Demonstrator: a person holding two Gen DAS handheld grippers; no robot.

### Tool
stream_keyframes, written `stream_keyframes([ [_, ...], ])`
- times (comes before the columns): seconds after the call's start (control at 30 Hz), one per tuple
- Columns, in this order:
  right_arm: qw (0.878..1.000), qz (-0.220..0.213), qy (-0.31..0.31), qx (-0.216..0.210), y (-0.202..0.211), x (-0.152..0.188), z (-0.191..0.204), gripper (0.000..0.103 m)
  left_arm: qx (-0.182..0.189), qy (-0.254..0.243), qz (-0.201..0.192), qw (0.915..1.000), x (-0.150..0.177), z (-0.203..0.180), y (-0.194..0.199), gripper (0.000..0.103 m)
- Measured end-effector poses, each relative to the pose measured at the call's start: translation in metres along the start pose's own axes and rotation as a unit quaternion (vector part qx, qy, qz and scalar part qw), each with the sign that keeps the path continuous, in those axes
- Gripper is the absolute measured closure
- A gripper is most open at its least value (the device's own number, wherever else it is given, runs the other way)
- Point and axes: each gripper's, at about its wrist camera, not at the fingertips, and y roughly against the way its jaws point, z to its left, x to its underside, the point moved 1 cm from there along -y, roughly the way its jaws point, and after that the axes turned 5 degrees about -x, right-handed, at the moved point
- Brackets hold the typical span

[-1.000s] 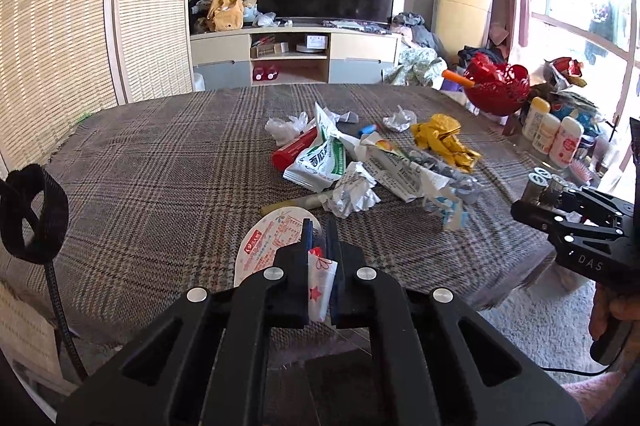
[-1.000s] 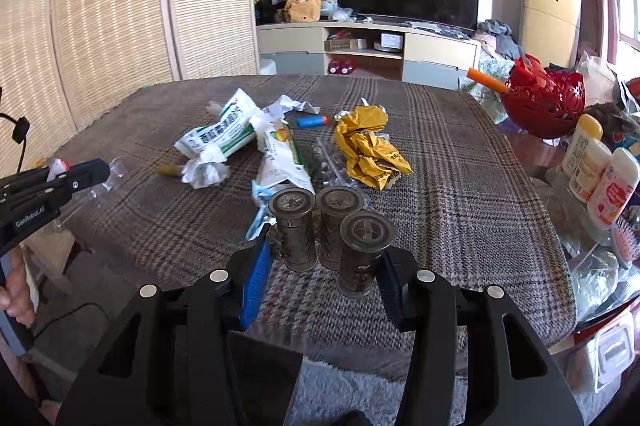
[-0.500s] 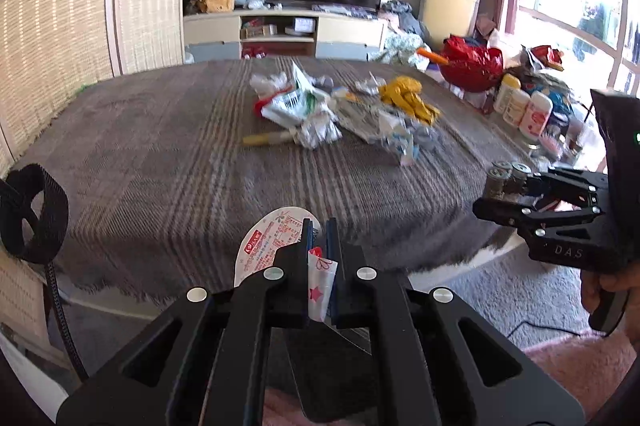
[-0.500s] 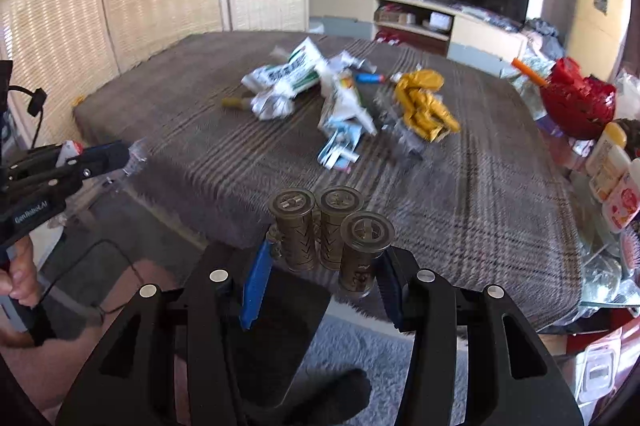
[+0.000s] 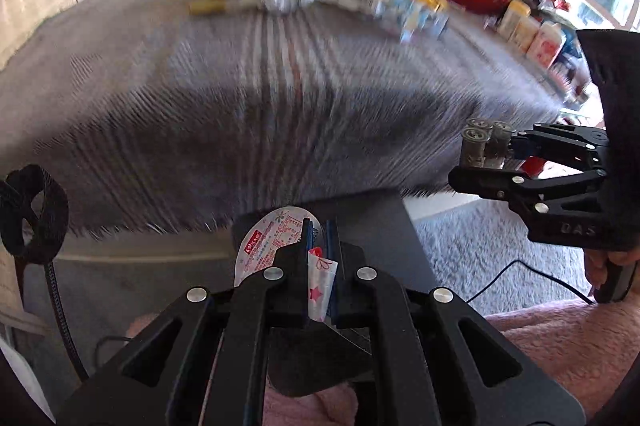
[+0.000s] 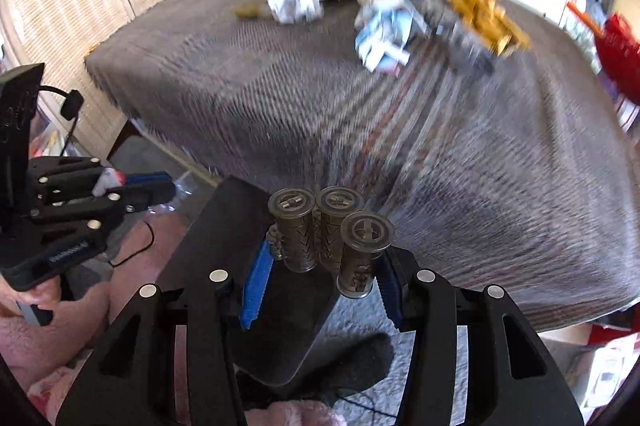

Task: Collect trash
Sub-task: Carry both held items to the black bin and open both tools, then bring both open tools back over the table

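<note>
Plaid-covered table is left strewn with wrappers, while a foil lid is clamped in the left gripper and three small tubes in the right gripper above a dark bin

Near tablecloth lies bare — trash pile crowds the far side.

Both tongs clamped (right wider)

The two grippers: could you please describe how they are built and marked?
Both are matte black angular linkages with silver rivets. The left gripper and right gripper carry blue ridged jaw pads. Pale lettering marks their side bodies. A black strap loop and thin black cables trail nearby.
</note>
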Motion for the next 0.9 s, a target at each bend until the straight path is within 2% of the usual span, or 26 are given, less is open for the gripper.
stream_keyframes([
  [0.07, 1.0, 0.011, -0.001, -0.009, -0.014, 0.003, 0.0, 0.054, -0.002, 0.005, 0.014, 0.9999, 0.002, 0.0, -0.015, 0.098],
  [0.17, 0.998, 0.055, 0.002, -0.04, -0.041, 0.01, 0.004, 0.054, -0.006, 0.008, 0.037, 0.9993, 0.009, 0.0, -0.037, 0.098],
  [0.27, 0.996, 0.085, 0.004, -0.032, -0.06, 0.018, 0.007, 0.054, -0.006, 0.009, 0.056, 0.9983, 0.015, 0.002, -0.051, 0.097],
  [0.33, 0.994, 0.1, 0.007, -0.042, -0.066, 0.021, 0.01, 0.053, -0.005, 0.009, 0.068, 0.9977, 0.019, 0.002, -0.059, 0.097],
  [0.43, 0.994, 0.104, 0.015, -0.04, -0.067, 0.024, 0.015, 0.052, -0.008, 0.001, 0.076, 0.9971, 0.021, 0.0, -0.066, 0.094],
  [0.57, 0.995, 0.094, 0.021, -0.025, -0.059, 0.025, 0.013, 0.037, -0.01, 0.0, 0.072, 0.9973, 0.017, -0.002, -0.066, 0.084],
  [0.7, 0.995, 0.094, 0.028, -0.004, -0.048, 0.018, 0.005, 0.037, -0.016, 0.005, 0.059, 0.9981, 0.009, 0.002, -0.055, 0.076],
  [0.77, 0.995, 0.089, 0.039, 0.012, -0.034, 0.012, 0.004, 0.035, -0.021, 0.005, 0.047, 0.9987, 0.005, 0.005, -0.047, 0.064],
  [0.9, 0.994, 0.076, 0.067, 0.04, 0.003, -0.002, 0.009, 0.023, -0.033, -0.002, 0.014, 0.9994, -0.006, -0.001, -0.025, 0.049],
])
